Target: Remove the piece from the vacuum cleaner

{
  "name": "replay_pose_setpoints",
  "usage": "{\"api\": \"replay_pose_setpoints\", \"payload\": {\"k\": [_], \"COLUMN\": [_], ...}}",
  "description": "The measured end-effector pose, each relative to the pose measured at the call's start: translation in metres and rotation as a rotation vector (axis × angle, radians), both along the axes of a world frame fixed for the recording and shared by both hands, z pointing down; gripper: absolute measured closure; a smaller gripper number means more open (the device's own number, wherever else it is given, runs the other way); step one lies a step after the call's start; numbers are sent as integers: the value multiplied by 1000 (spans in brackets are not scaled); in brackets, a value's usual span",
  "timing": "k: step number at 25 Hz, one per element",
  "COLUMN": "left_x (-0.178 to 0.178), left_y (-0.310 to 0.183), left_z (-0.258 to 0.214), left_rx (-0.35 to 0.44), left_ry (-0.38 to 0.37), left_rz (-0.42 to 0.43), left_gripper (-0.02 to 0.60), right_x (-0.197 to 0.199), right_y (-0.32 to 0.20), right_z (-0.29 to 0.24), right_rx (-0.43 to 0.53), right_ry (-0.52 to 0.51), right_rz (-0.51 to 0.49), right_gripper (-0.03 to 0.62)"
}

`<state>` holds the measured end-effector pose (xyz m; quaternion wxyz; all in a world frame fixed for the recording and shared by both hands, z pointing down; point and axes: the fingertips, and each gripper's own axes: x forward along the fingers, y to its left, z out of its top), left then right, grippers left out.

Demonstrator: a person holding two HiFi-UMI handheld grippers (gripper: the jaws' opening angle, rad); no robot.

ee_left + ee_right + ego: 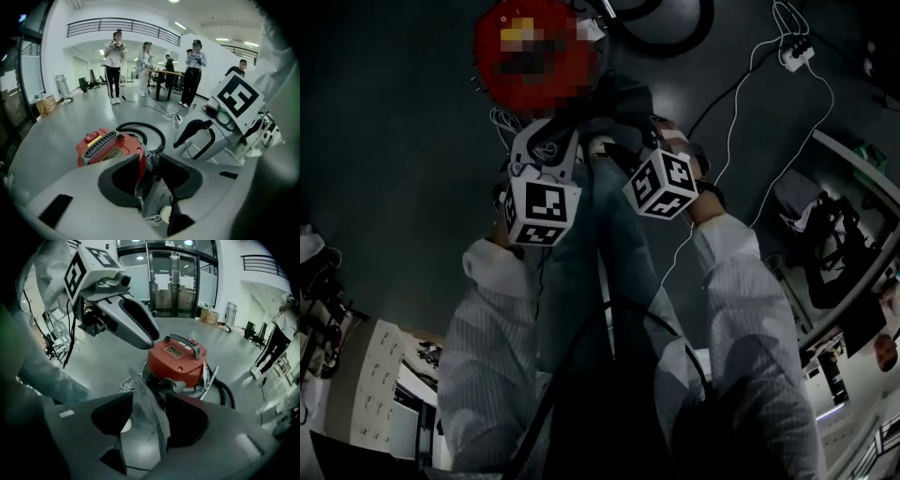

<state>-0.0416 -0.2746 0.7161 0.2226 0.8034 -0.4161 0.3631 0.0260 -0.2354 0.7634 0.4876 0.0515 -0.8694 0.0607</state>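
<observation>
A red vacuum cleaner (534,47) stands on the grey floor ahead of both grippers, its black hose (145,131) coiled behind it. In the left gripper view the vacuum cleaner (110,147) sits just past my left gripper (150,176), whose jaws stand apart. My right gripper (150,420) is open too, facing the vacuum cleaner (178,359). A grey-blue cloth shape (145,413) lies in the gap of each; it looks like the person's trouser leg (609,244) and nothing presses on it. No separate piece is held.
Several people (115,61) stand around a table (164,75) at the back of the hall. A white power strip (797,52) and cables lie on the floor to the right. Glass doors (173,287) and cartons (208,315) are beyond the vacuum cleaner.
</observation>
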Motion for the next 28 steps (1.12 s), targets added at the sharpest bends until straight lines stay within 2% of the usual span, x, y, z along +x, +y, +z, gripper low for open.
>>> {"api": "replay_pose_setpoints", "payload": {"k": [4, 7, 9, 11, 14, 17, 22, 28], "left_x": [-6, -9, -10, -12, -13, -15, -17, -16], "left_y": [-18, -21, -23, -24, -23, -23, -27, -27], "left_z": [44, 65, 72, 73, 74, 75, 73, 75], "left_rx": [9, -31, -43, -35, -29, -37, -55, -49], "left_ry": [-65, -71, -58, -42, -41, -49, -13, -50], "left_rz": [77, 93, 81, 56, 40, 17, -34, -32], "left_gripper": [451, 451, 451, 451, 453, 453, 468, 479], "right_x": [-2, -2, -4, -4, -2, -2, 0, 8], "right_y": [-7, -9, -10, -8, -1, 3, 12, 26], "right_z": [45, 66, 73, 77, 80, 80, 77, 77], "right_rx": [18, 17, 25, -8, -94, -90, -77, -74], "right_ry": [62, 99, 106, 104, 96, 115, 144, 158], "right_rz": [-82, -131, -159, -182, -181, -212, -293, -365], "right_gripper": [399, 401, 406, 430, 518, 540, 557, 549]}}
